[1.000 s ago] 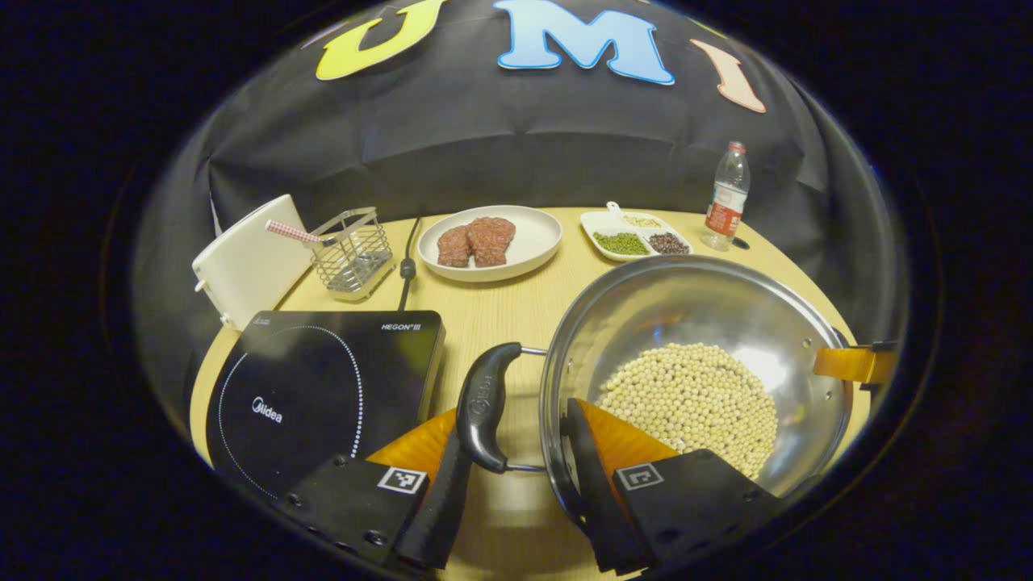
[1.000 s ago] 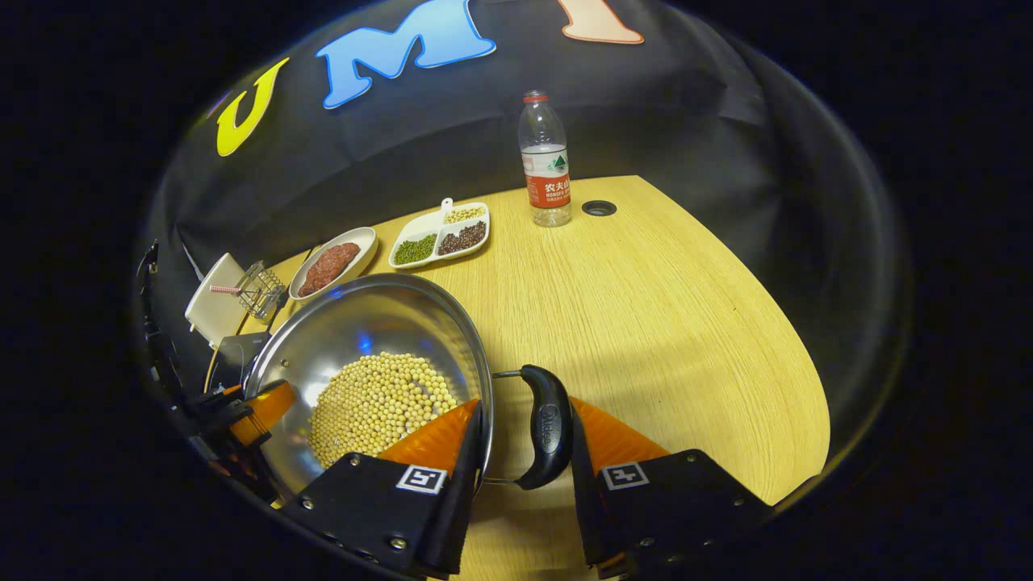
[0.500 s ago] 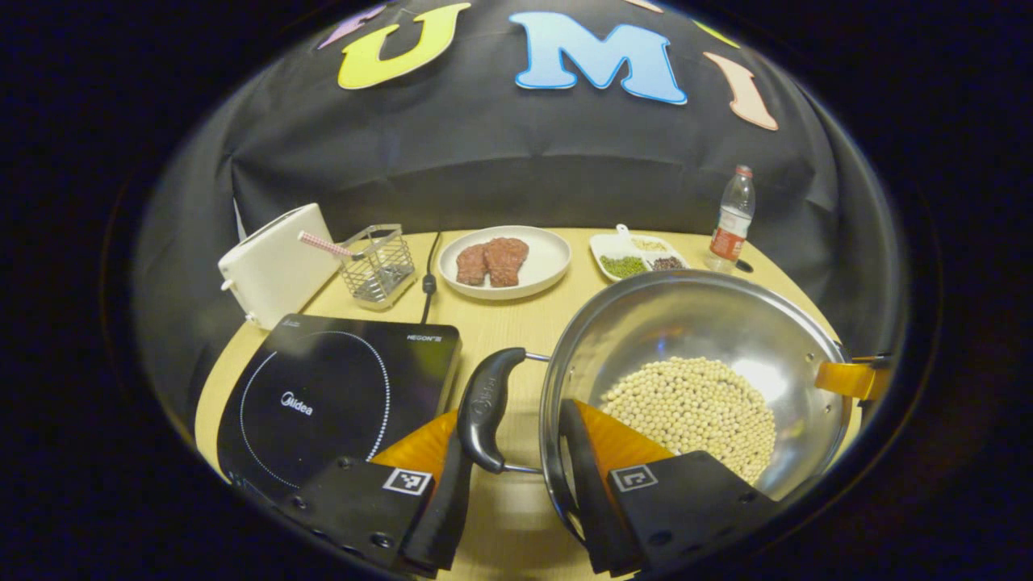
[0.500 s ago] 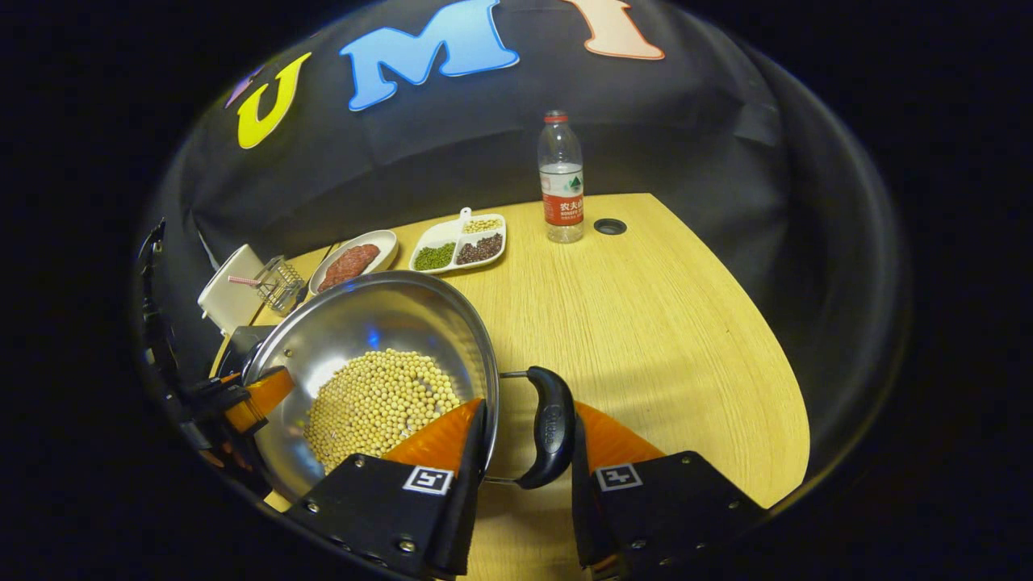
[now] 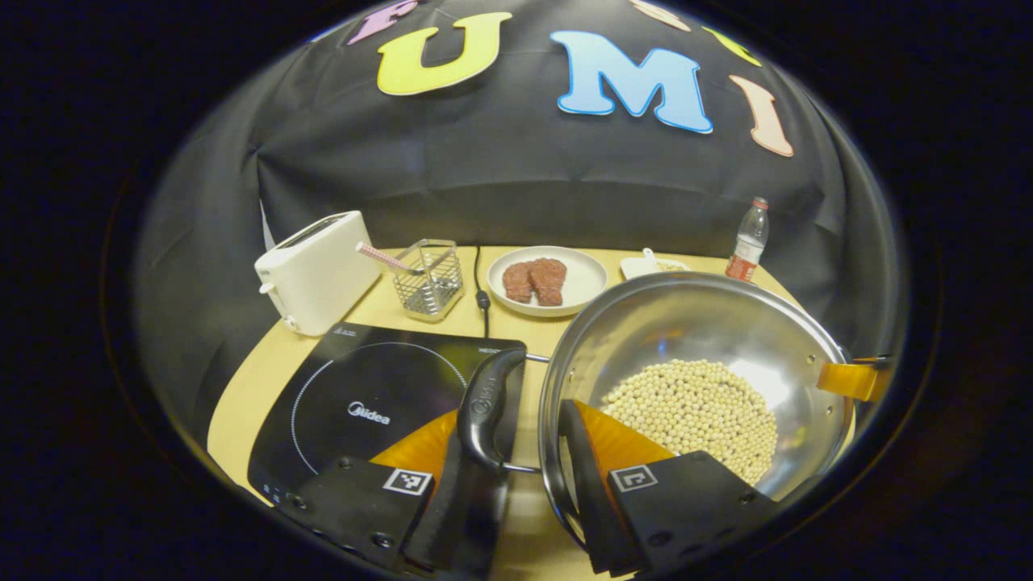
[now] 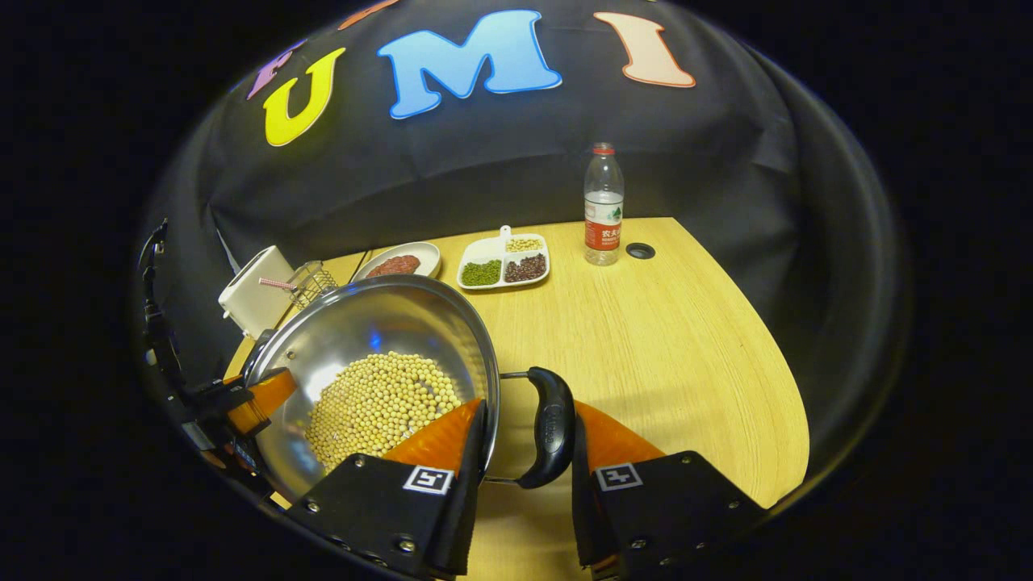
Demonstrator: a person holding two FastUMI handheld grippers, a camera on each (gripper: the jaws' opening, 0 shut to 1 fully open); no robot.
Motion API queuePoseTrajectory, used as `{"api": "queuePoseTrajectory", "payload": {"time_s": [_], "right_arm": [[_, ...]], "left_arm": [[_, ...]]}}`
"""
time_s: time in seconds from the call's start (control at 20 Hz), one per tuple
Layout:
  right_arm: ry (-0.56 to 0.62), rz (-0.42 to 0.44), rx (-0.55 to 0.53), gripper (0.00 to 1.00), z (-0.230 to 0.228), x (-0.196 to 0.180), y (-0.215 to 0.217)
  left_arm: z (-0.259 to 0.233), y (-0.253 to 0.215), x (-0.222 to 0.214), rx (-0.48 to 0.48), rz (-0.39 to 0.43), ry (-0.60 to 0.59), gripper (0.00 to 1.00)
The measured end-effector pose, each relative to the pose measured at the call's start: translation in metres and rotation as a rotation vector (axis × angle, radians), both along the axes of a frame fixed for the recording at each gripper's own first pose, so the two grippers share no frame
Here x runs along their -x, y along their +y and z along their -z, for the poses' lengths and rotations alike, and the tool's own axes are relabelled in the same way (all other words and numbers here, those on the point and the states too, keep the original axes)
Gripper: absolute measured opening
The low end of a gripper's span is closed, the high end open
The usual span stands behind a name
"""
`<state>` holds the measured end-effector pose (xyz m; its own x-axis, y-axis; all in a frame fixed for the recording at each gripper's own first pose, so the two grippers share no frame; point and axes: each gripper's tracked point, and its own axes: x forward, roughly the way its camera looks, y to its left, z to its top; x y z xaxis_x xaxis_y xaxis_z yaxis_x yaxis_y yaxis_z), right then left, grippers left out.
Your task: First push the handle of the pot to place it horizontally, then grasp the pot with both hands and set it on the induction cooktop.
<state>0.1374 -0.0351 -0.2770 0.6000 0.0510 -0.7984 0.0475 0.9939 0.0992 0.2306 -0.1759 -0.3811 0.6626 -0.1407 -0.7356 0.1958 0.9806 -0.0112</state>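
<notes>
A steel pot [image 5: 694,323] holding soybeans [image 5: 694,407] hangs above the wooden table, carried between both grippers. My left gripper [image 5: 516,452] is shut on it, one finger outside the black side handle [image 5: 484,399] and the other inside the rim. That handle overlaps the right edge of the black induction cooktop [image 5: 371,395]. My right gripper [image 6: 524,436] clamps the opposite handle [image 6: 553,424] and rim of the pot [image 6: 363,331] the same way. The right gripper's finger [image 5: 847,379] shows at the pot's far side, and the left gripper's finger [image 6: 254,399] does so in the right gripper view.
Behind the cooktop stand a white toaster [image 5: 315,270] and a wire basket [image 5: 428,278], with a cable [image 5: 482,298] beside them. A plate of meat [image 5: 545,278], a divided dish of beans [image 6: 504,262] and a water bottle [image 6: 603,206] line the table's back.
The pot has risen and travelled left with both grippers, so its left handle now hangs over the cooktop's right edge. Both grips are unchanged.
</notes>
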Motion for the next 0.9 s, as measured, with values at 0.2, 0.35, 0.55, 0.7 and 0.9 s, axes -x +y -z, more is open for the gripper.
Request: {"api": "queuePoseTrajectory", "payload": {"time_s": [0.2, 0.35, 0.55, 0.7, 0.9], "right_arm": [[-0.020, -0.002, 0.013, 0.49, -0.012, -0.001, 0.040], [-0.027, -0.006, 0.010, 0.49, -0.014, -0.003, 0.076], [-0.024, -0.018, -0.001, 0.49, -0.008, -0.003, 0.131], [-0.014, -0.024, -0.013, 0.49, -0.001, -0.003, 0.172], [-0.001, -0.039, -0.019, 0.49, 0.009, -0.007, 0.219]], "left_arm": [[-0.010, 0.038, -0.010, 0.019, -0.009, -0.008, 0.63], [-0.016, 0.074, -0.017, 0.012, -0.014, -0.019, 0.70], [-0.014, 0.129, -0.029, 0.001, -0.026, -0.016, 0.63], [-0.009, 0.173, -0.036, -0.009, -0.038, -0.012, 0.63], [0.001, 0.222, -0.049, -0.022, -0.051, -0.005, 0.66]]}}
